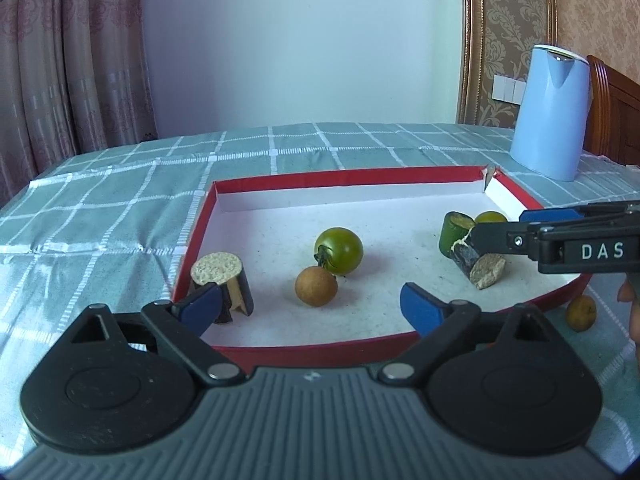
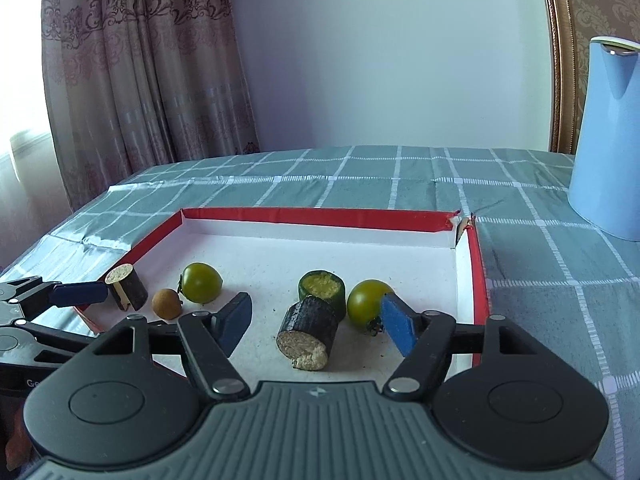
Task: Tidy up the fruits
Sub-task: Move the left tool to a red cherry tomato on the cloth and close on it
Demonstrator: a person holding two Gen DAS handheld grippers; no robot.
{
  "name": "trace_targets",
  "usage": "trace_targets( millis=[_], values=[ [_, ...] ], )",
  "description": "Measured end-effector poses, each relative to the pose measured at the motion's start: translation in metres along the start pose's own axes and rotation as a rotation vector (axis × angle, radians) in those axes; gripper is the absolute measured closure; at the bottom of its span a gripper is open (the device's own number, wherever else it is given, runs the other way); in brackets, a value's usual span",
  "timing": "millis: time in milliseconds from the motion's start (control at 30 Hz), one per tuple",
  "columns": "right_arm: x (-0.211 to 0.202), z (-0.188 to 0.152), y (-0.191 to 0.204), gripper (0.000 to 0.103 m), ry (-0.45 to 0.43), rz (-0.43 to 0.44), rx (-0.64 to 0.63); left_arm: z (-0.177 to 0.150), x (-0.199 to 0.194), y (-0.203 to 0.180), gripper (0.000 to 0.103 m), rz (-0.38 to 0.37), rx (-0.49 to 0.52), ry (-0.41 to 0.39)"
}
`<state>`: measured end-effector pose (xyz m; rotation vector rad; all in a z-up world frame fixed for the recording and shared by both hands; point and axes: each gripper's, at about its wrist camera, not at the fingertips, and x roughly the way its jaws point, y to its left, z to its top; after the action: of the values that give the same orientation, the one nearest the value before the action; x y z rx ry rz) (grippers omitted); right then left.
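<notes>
A red-rimmed white tray [image 1: 304, 178] [image 2: 320, 216] holds a green tomato [image 1: 339, 250] [image 2: 201, 282], a brown longan [image 1: 316, 286] [image 2: 167, 303], a dark cut stalk piece [image 1: 224, 282] [image 2: 127, 287], a second dark piece [image 1: 478, 265] [image 2: 310, 330], a green cut piece [image 1: 454, 232] [image 2: 322, 288] and another green tomato [image 1: 490, 217] [image 2: 366, 300]. My left gripper [image 1: 312, 304] is open over the tray's near left, its left finger beside the dark piece. My right gripper [image 2: 316, 320] is open around the second dark piece, empty.
A blue kettle [image 1: 550, 112] [image 2: 608, 136] stands at the back right on the green checked tablecloth [image 1: 120, 200]. A second longan [image 1: 581, 312] lies on the cloth outside the tray's right rim. Curtains hang at the left; a wooden chair is at far right.
</notes>
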<state>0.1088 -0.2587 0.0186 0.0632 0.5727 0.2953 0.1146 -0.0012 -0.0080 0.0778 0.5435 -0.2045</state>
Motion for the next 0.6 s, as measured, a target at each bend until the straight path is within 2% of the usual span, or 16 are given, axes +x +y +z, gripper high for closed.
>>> trace_targets(
  millis=[133,200,267,433,600],
  values=[
    [-0.003,-0.002,0.0,0.032,-0.014,-0.015,-0.001,0.0,-0.004,0.002,0.006,0.004,-0.006,-0.012],
    [-0.007,-0.003,-0.001,0.031,-0.029,-0.026,0.011,-0.001,-0.008,0.006,0.002,0.008,-0.028,-0.032],
    [-0.009,-0.005,-0.004,0.02,-0.035,-0.028,0.034,-0.001,-0.01,0.01,0.002,-0.007,-0.054,-0.035],
    [-0.013,-0.008,-0.006,0.02,-0.047,-0.045,0.041,-0.003,-0.01,0.01,0.002,0.011,-0.054,-0.025],
    [-0.025,-0.014,-0.007,0.02,-0.07,-0.063,0.041,-0.012,-0.026,0.01,0.0,0.01,-0.045,-0.051]
  ],
)
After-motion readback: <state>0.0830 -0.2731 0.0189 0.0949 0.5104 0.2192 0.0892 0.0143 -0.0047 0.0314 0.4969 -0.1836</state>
